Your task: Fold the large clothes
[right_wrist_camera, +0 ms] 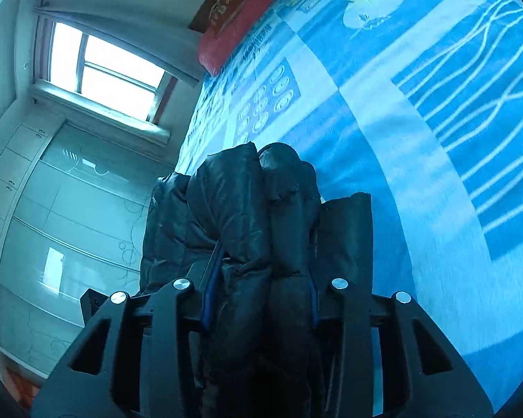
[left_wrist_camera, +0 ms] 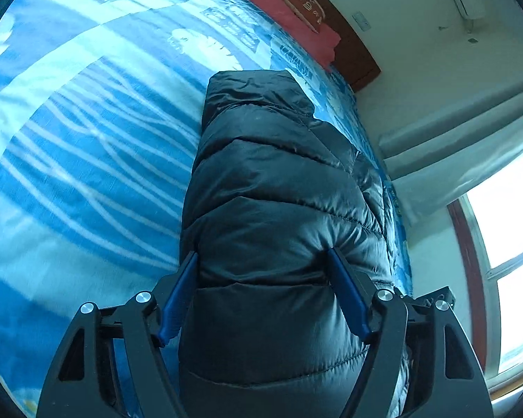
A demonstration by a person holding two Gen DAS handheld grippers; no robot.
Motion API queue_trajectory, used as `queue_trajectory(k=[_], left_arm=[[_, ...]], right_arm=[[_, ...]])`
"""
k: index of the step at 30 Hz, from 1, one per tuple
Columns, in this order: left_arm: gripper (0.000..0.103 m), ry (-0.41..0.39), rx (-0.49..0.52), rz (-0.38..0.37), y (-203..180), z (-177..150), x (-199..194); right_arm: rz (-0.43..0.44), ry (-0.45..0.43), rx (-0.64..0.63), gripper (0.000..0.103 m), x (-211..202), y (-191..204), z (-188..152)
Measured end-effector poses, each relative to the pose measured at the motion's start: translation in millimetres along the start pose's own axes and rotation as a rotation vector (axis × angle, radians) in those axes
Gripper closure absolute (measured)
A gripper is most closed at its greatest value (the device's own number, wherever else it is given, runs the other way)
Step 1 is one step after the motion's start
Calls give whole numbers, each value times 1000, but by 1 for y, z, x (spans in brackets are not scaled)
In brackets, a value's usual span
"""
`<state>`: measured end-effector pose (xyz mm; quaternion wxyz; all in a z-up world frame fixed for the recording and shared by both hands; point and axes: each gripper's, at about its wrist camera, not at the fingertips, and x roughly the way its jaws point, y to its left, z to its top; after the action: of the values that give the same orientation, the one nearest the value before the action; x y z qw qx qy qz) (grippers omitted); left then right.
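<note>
Seen first from the left wrist, a dark quilted puffer jacket (left_wrist_camera: 279, 181) lies folded into a long bundle on a bed covered by a blue patterned bedspread (left_wrist_camera: 69, 139). The bundle's long axis runs straight away from the left gripper (left_wrist_camera: 263, 261), toward the headboard end, where a pink pillow (left_wrist_camera: 289, 17) rests. The blue fingers (left_wrist_camera: 181, 292) stand spread wide, one on each side of the near end of the bundle, and both press into the puffy fabric, so the jacket is clasped across its width.

Next, from the right wrist, the same jacket (right_wrist_camera: 254, 202) shows as several thick layers bunched together, near the edge of the bed that faces a window (right_wrist_camera: 101, 69). The right gripper (right_wrist_camera: 261, 278) has its fingers (right_wrist_camera: 211, 278) drawn fairly close, pinching a wad of those layers, which bulge up and forward beyond the tips. More folds sit outside each finger. Both hands appear equally near, each gripping the jacket.
</note>
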<state>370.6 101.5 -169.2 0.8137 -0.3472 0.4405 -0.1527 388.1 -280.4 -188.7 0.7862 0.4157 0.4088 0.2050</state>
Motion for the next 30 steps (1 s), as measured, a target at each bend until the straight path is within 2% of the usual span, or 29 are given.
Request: queue_trajectory(k=[7, 17, 24, 28, 30], left_arm=[[30, -19, 12, 11, 8, -11, 2], [30, -22, 14, 3, 11, -17, -2], [26, -15, 27, 9, 7, -15, -8], [26, -35, 44, 36, 4, -18, -20], [26, -43, 62, 52, 1, -21, -27]], right_arm=[[76, 9, 58, 65, 10, -24, -6], [72, 1, 49, 64, 14, -20, -3], [56, -14, 47, 50, 0, -11, -5], [11, -60, 42, 37, -21, -6, -8], [3, -72, 52, 36, -31, -8, -10]])
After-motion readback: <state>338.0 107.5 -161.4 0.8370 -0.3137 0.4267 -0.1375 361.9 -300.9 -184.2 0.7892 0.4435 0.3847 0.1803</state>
